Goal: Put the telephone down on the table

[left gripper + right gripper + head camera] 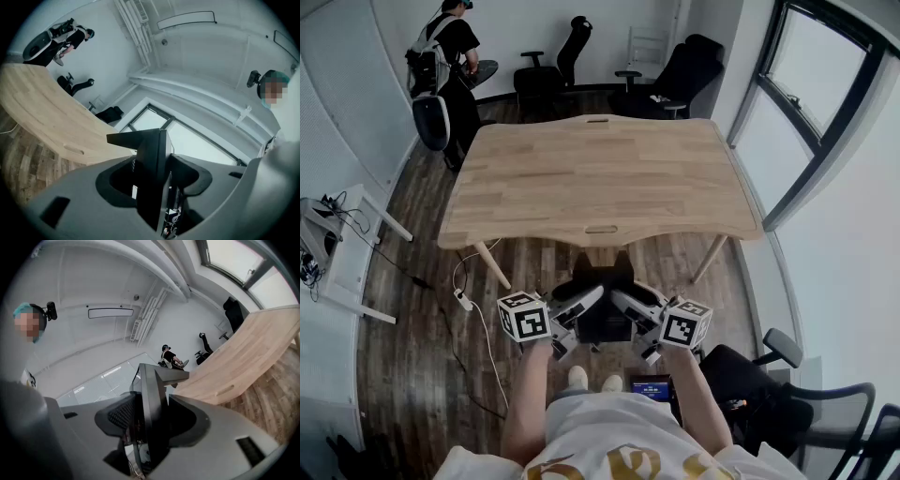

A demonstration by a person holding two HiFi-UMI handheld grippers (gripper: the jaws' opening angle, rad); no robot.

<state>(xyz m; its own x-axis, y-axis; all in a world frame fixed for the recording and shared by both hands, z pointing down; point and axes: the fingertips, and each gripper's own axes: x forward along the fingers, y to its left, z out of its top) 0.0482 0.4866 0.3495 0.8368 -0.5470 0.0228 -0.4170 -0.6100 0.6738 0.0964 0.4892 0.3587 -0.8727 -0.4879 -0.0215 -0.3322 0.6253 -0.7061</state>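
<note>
The black telephone [602, 323] hangs in front of my waist, short of the table's near edge, held between both grippers. My left gripper [589, 306] grips it from the left and my right gripper [624, 306] from the right, their jaws pointing at each other. In the left gripper view the telephone [152, 173] stands edge-on as a flat black slab between the jaws of the left gripper [157, 183]. The right gripper view shows the same slab [152, 401] in the right gripper [150, 423]. The wooden table [600, 178] lies ahead with a bare top.
A person [445, 56] stands at the back left beside office chairs [553, 70]. A white side table [342, 253] with cables is at the left, and a power strip [464, 300] lies on the floor. A black chair [769, 394] is at my right. A small lit device [652, 386] sits at my waist.
</note>
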